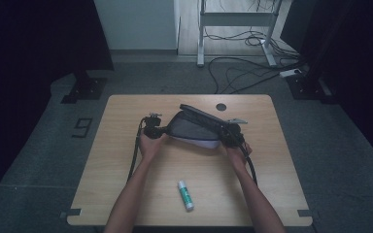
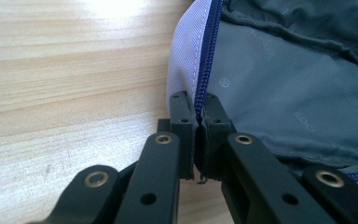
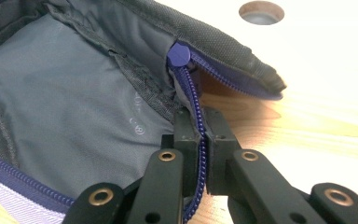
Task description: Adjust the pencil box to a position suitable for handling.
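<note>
On the left of the high view we see the left hand coming up from the bottom edge. It holds the left gripper at the left end of a dark pencil case. The case is in the middle of the wooden table, a little toward the far side, and its flap stands open and up.

In the left gripper view the two black jaws are pressed together on the edge of the case. Between them are the light purple outer cloth and the blue zipper that runs along this edge. To the right of the zipper we see the grey lining of the inside. To the left is bare wood.

Nearer to the person, a glue stick with a white cap and a green label lies flat on the table, well apart from the case and from both hands.

Further right, the right hand holds the right gripper at the right end of the case. In the right gripper view its jaws are also pressed together, and they pinch the blue zipper band of the open edge. The round zipper end is just above the jaws, under the black flap. Behind the case, there is a round hole in the table top.
</note>
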Demonstrator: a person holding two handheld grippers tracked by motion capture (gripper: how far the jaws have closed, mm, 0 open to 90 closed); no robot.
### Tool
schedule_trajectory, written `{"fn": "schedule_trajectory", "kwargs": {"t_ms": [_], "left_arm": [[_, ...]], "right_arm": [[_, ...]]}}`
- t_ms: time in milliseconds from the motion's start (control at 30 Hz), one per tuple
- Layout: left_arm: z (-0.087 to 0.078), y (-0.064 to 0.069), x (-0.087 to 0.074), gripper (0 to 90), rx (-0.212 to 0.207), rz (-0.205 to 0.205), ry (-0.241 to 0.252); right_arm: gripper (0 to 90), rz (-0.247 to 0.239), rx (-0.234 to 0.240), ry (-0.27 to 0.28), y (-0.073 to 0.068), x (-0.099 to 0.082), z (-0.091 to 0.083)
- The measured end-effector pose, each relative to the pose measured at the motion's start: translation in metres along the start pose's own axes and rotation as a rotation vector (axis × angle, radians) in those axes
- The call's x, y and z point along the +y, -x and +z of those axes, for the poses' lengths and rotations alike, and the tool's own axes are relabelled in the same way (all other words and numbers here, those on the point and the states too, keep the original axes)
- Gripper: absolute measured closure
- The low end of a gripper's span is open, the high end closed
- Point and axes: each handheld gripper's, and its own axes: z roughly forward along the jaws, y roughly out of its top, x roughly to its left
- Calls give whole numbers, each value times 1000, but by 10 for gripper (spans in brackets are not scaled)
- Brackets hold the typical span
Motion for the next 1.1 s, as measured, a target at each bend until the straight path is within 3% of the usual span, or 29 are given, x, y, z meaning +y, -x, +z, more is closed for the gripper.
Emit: {"fn": "schedule_trajectory", "kwargs": {"t_ms": [300, 667, 1100], "left_arm": [[-25, 4, -5, 862, -33, 23, 57], [-53, 9, -10, 863, -45, 46, 79], [-86, 11, -40, 862, -83, 68, 120]], "right_arm": [[848, -27, 13, 60, -8, -1, -22], [847, -66, 20, 96, -20, 3, -46], [846, -100, 67, 130, -36, -18, -71]]}}
